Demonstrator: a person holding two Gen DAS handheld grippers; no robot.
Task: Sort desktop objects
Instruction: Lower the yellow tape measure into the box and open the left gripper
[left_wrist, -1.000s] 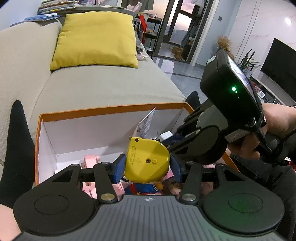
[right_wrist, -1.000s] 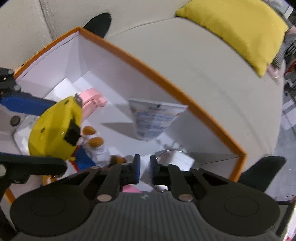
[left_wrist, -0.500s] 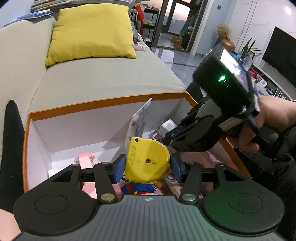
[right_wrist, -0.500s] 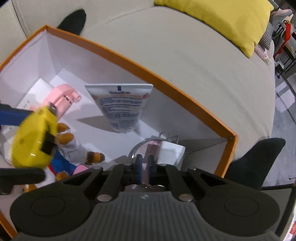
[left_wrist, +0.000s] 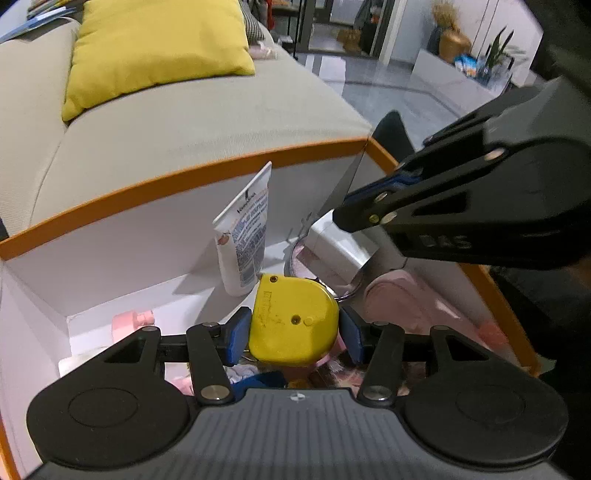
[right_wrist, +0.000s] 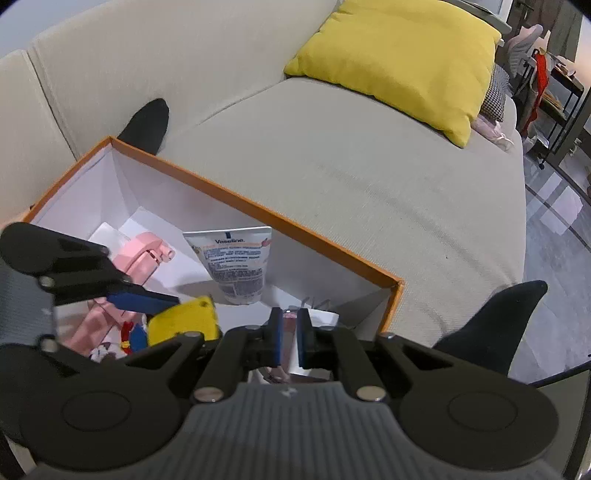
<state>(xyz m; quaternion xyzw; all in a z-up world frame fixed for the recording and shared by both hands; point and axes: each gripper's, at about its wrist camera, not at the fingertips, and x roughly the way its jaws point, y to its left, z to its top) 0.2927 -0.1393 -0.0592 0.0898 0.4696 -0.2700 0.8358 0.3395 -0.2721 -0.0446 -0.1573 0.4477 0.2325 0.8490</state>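
Sitting squarely between left jaws: tape measure (left_wrist: 293, 320)

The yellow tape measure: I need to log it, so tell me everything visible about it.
The yellow tape measure is a rounded, hard plastic-looking case with a small screw hole and button on its face. It sits clamped between the blue pads of the left gripper, held above the clutter inside the orange-rimmed box.

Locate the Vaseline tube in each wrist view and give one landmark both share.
Left wrist: Vaseline tube stands at centre, leaning on the box's far wall, just beyond the yellow tape measure.
Right wrist: tube at centre-left, against the same wall.
Shared landmark: the box's orange rim.
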